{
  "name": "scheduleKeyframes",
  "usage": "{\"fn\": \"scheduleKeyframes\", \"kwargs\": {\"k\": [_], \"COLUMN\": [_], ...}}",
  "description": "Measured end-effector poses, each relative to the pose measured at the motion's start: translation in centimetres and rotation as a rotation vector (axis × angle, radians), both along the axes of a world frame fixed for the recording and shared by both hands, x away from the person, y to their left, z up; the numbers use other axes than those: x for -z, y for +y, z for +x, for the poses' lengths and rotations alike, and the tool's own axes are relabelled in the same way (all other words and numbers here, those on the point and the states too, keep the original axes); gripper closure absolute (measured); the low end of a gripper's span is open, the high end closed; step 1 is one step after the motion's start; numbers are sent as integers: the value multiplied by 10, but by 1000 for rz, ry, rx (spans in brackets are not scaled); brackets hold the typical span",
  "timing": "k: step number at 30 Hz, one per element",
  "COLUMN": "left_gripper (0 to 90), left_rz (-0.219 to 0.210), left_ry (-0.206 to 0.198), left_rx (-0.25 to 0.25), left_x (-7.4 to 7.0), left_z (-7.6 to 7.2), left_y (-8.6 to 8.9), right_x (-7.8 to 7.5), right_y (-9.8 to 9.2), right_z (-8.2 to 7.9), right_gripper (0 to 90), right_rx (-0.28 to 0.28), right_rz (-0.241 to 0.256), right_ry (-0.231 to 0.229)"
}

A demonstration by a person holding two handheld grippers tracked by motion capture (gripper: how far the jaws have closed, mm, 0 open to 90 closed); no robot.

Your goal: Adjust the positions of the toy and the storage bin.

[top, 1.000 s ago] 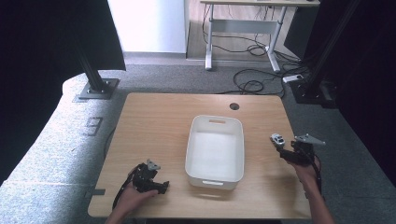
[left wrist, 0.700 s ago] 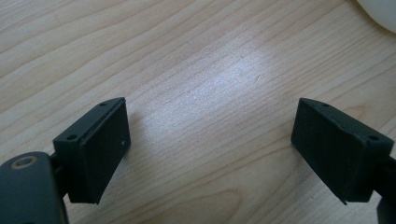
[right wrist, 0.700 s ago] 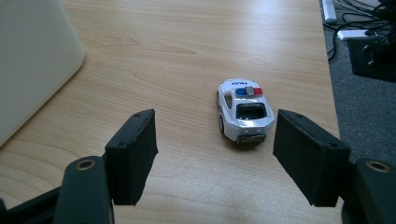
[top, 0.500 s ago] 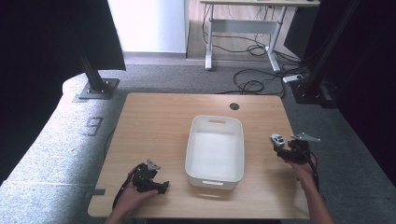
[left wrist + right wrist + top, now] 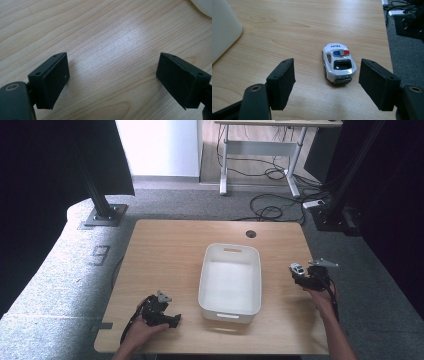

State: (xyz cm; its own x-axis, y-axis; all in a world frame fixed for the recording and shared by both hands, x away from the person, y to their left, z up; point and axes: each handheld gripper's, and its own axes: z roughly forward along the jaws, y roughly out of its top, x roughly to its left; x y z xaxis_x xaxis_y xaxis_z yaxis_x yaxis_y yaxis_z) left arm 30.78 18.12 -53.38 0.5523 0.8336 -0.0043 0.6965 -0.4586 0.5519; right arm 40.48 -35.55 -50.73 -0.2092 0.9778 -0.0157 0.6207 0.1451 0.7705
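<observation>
Just ahead of the right gripper (image 5: 327, 85), the toy police car (image 5: 338, 62) sits on the table (image 5: 170, 255), untouched, between the wide-spread jaws. Well off to its left stands the white bin (image 5: 230, 280); beyond it, the left gripper (image 5: 112, 80) gapes over bare wood.

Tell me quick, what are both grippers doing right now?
Left hand-held gripper: open, holding nothing, over bare table.
Right hand-held gripper: open, toy police car just ahead of its jaws, not gripped.

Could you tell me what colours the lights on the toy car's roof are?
Blue and red, on the white car; clearest in the right gripper view.
</observation>
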Motion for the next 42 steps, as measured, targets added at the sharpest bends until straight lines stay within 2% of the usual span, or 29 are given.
{"fn": "scheduleKeyframes", "kwargs": {"k": [5,12,19,22,23,27,35,42], "left_gripper": [118,118,117,118,118,118,117,117], "left_rz": [-1,-2,-2,-2,-2,-3,-3,-4], "left_ry": [-2,-3,-3,-3,-4,-4,-4,-5], "left_rx": [-1,0,0,0,-1,-2,0,0], "left_x": [0,0,0,0,0,0,0,0], "left_z": [0,0,0,0,-1,-1,-1,-1], "left_y": [0,0,0,0,0,0,0,0], "right_x": [1,2,3,3,2,-2,0,6], "right_y": [-1,-8,-11,-11,-9,-3,-1,-8], "right_z": [3,6,9,10,11,14,20,28], "right_gripper": [271,275,274,268,261,263,269,283], "right_rx": [1,28,19,8,2,-12,-23,-10], "right_rz": [-2,45,58,52,31,17,23,56], "right_ry": [-16,-11,-15,-12,-3,-15,-14,-5]}}
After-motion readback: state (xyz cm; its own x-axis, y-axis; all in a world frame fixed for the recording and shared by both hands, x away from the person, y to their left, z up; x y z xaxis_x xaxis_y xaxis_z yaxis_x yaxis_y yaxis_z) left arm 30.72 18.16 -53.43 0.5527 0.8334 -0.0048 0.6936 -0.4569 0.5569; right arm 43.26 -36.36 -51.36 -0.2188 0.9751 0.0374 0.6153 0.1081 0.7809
